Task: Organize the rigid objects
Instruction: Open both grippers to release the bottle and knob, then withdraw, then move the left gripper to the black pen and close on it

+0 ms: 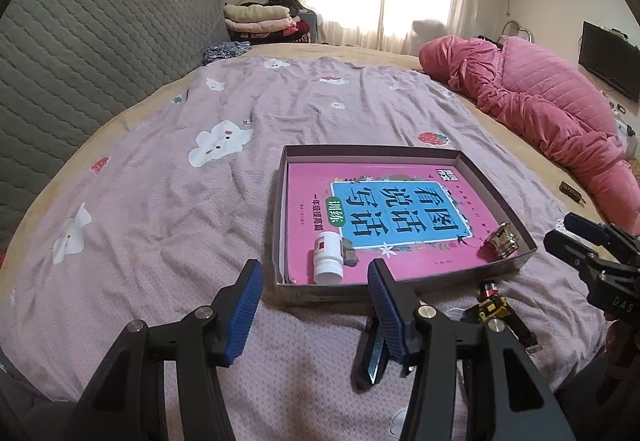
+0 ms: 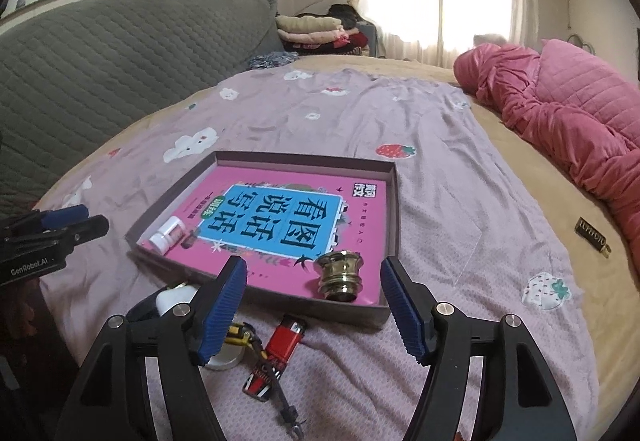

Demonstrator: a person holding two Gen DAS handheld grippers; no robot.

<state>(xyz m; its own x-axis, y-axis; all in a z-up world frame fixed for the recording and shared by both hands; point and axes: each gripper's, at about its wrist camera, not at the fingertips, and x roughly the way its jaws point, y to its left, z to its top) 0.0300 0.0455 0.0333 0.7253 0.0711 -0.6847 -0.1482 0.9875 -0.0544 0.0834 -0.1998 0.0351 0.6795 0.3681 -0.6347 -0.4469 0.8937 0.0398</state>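
A shallow grey box (image 1: 496, 177) (image 2: 394, 201) on the bed holds a pink book (image 1: 400, 201) (image 2: 280, 209), a white pill bottle (image 1: 328, 257) (image 2: 168, 234) lying on its side, and a brass fitting (image 1: 502, 241) (image 2: 339, 275). A red lighter (image 2: 285, 337) (image 1: 489, 287), a yellow-black tool (image 1: 494, 311) (image 2: 240, 333) and a dark blade-like piece (image 1: 374, 357) lie on the sheet in front of the box. My left gripper (image 1: 316, 305) is open and empty just before the box's near left corner. My right gripper (image 2: 312, 305) is open and empty before the box's near edge.
A purple patterned sheet (image 1: 200, 201) covers the bed. A pink quilt (image 1: 540, 101) lies at the right. A small dark tag (image 2: 591, 235) lies on the tan mattress. A grey headboard (image 1: 80, 61) stands at the left. A white round object (image 2: 176, 299) sits near my right gripper's left finger.
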